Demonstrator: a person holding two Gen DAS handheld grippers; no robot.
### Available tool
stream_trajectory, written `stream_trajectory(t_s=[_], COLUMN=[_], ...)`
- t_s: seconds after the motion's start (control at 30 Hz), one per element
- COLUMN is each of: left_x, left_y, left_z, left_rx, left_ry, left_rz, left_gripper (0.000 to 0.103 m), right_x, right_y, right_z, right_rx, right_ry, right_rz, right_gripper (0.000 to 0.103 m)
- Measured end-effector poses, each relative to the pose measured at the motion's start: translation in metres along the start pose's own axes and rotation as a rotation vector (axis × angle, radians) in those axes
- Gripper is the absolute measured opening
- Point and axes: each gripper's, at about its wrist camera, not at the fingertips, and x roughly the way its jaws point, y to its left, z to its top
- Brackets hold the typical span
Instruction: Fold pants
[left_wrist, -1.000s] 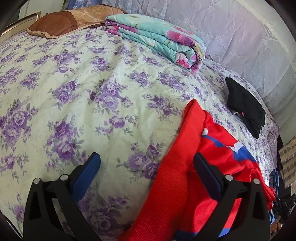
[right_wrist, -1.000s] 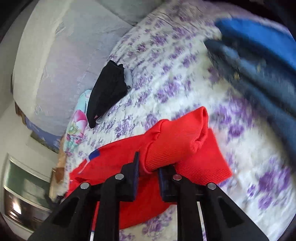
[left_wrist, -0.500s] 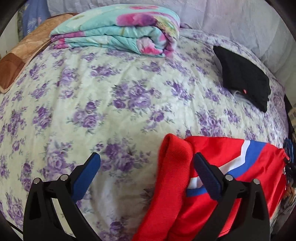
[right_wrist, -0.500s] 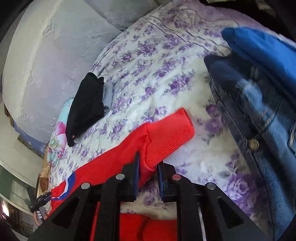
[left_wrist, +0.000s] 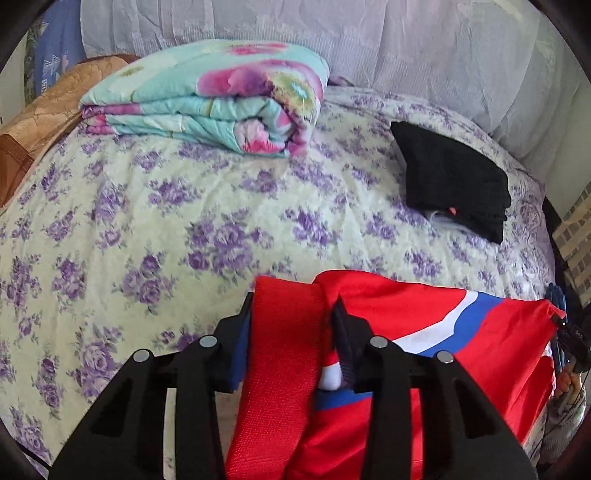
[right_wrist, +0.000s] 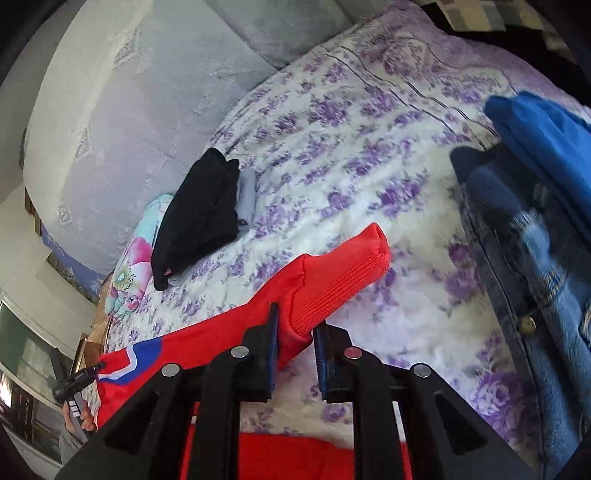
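The red pants (left_wrist: 424, 325) with a blue and white stripe lie across the floral bedspread (left_wrist: 184, 221). My left gripper (left_wrist: 293, 321) is shut on the ribbed red waistband (left_wrist: 284, 350) of the pants. In the right wrist view my right gripper (right_wrist: 297, 334) is shut on a ribbed red cuff (right_wrist: 340, 273) of the pants (right_wrist: 207, 336), held stretched above the bedspread (right_wrist: 351, 147). More red cloth shows under the right gripper.
A folded turquoise floral quilt (left_wrist: 214, 99) and a folded black garment (left_wrist: 450, 184) lie at the back of the bed. Blue jeans (right_wrist: 535, 258) and a blue garment (right_wrist: 546, 133) lie at the right. A brown pillow (left_wrist: 37, 122) is at far left.
My left gripper went from open beside the pants to shut on the waistband. My right gripper has kept hold of the cuff and pulled the leg out straighter.
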Motion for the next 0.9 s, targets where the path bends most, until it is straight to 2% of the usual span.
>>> stream_trajectory(t_s=[0.1, 0.13, 0.17, 0.2, 0.23, 0.27, 0.3, 0.33, 0.5, 0.73, 0.9], left_x=[0.022, 0.042, 0.057, 0.063, 0.059, 0.051, 0.042, 0.031, -0.014, -0.07, -0.087], left_y=[-0.001, 0.001, 0.005, 0.008, 0.01, 0.011, 0.013, 0.013, 0.021, 0.031, 0.031], left_z=[0.0, -0.004, -0.008, -0.014, -0.014, -0.011, -0.009, -0.009, -0.028, -0.095, -0.138], left_rx=[0.032, 0.041, 0.036, 0.025, 0.017, 0.009, -0.001, -0.005, -0.01, -0.079, -0.126], left_ry=[0.017, 0.069, 0.119, 0.122, 0.106, 0.098, 0.075, 0.045, -0.001, -0.042, -0.026], left_rz=[0.111, 0.149, 0.169, 0.169, 0.169, 0.17, 0.167, 0.167, 0.184, 0.152, 0.111], left_gripper=[0.04, 0.044, 0.052, 0.054, 0.063, 0.081, 0.086, 0.089, 0.089, 0.09, 0.09], right_x=[0.028, 0.042, 0.048, 0.045, 0.039, 0.03, 0.019, 0.007, -0.042, -0.116, -0.131], right_y=[-0.004, -0.013, -0.021, -0.024, -0.025, -0.025, -0.024, -0.023, -0.031, -0.043, -0.04], right_z=[0.001, -0.002, -0.005, -0.004, -0.003, -0.001, 0.0, 0.0, -0.019, -0.086, -0.124], right_rx=[0.0, 0.028, 0.052, 0.07, 0.079, 0.081, 0.078, 0.073, 0.089, 0.15, 0.172], right_ry=[0.065, 0.117, 0.145, 0.131, 0.125, 0.102, 0.068, 0.032, -0.019, -0.029, 0.018], right_rz=[-0.06, -0.088, -0.086, -0.062, -0.056, -0.065, -0.076, -0.086, -0.071, -0.083, -0.043], right_gripper=[0.021, 0.026, 0.026, 0.026, 0.033, 0.045, 0.053, 0.054, 0.054, 0.054, 0.054])
